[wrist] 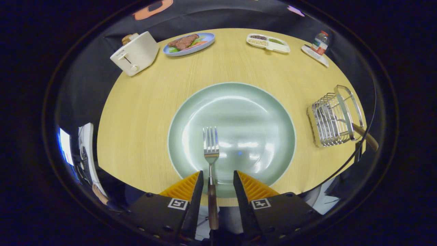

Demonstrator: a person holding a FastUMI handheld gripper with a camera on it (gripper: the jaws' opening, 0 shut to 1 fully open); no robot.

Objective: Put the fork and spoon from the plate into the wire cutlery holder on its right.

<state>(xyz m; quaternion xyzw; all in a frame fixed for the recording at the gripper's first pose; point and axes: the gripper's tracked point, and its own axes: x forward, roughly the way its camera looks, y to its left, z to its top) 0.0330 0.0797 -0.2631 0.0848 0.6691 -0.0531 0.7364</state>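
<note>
Between our fingers lies the fork (211, 160), its wooden handle in the gap and its tines out on the green plate (259, 112). Our gripper (216, 181) stands released, the jaws apart and neither pressing the handle. We should close squarely on the handle, lift cleanly, then carry it right to the wire cutlery holder (333, 118), where a wooden handle already sticks out.

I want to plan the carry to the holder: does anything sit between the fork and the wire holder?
Nothing visible does. The wooden-handled metal fork lies between the open gripper fingers on the pale green round plate; bare plate and wooden table lead to the wire cutlery holder.
</note>
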